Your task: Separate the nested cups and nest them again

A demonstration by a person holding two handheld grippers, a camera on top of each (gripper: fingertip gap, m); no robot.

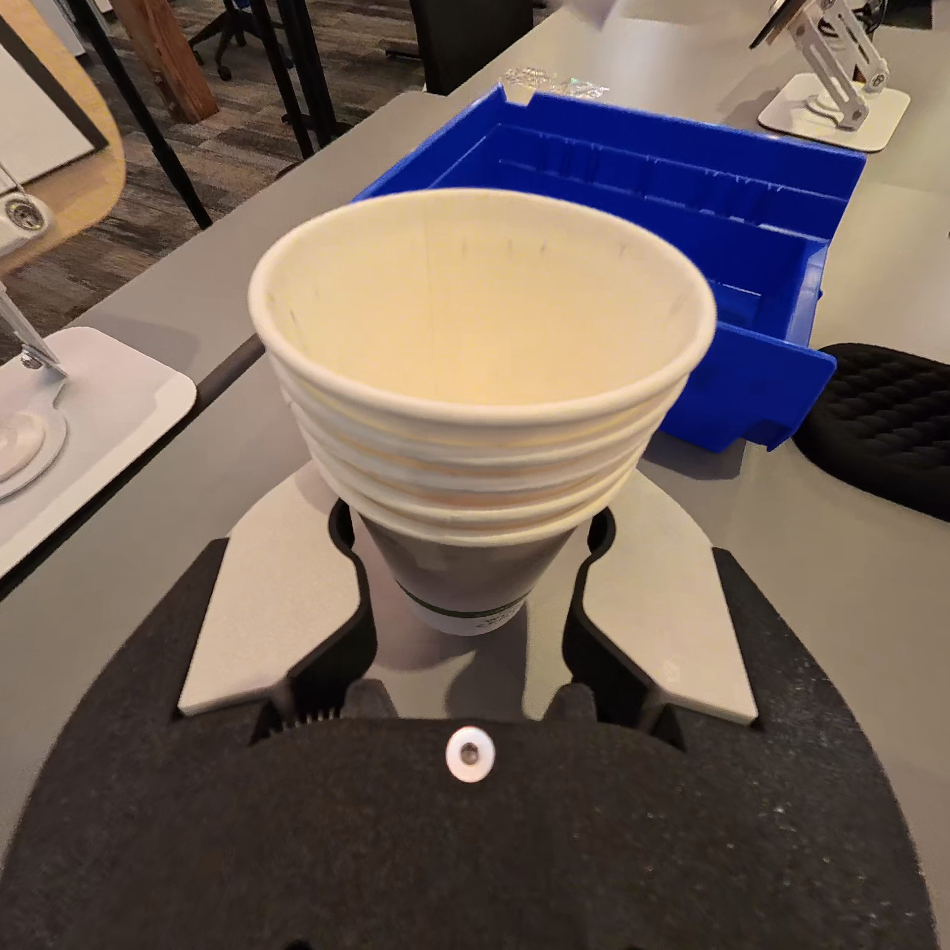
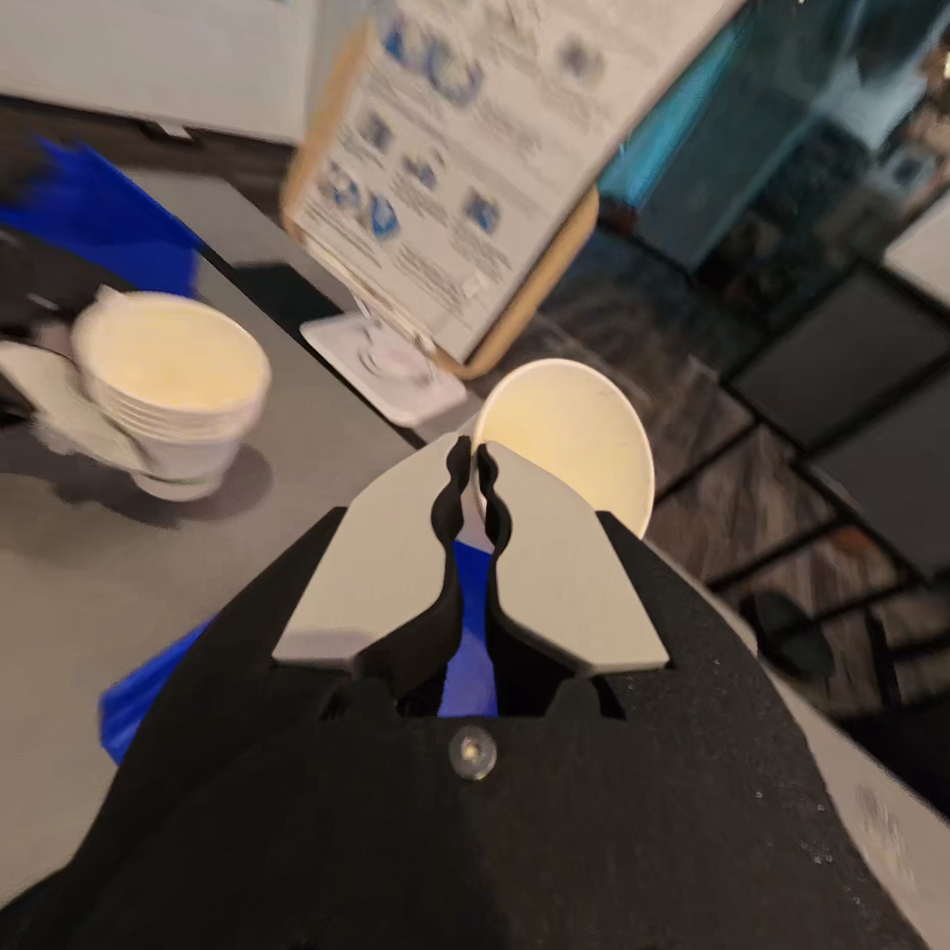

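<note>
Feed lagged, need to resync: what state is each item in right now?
Cup stack: nested, upright, mouth open, gripped by the left tool.
Single cup: separated, rim pinched by the right tool.
Blue bin: empty where visible, on the table.

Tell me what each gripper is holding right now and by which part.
Left gripper holds the stack of nested paper cups by the lower body of the outermost cup. Right gripper pinches a single paper cup by its rim.

The stack of cups (image 1: 478,411) sits on the table (image 1: 771,591) between the fingers of the left gripper (image 1: 473,545). The bin (image 1: 719,216) lies behind it. The right gripper (image 2: 473,452) holds one cup (image 2: 570,437) by its rim, right of the stack.
</note>
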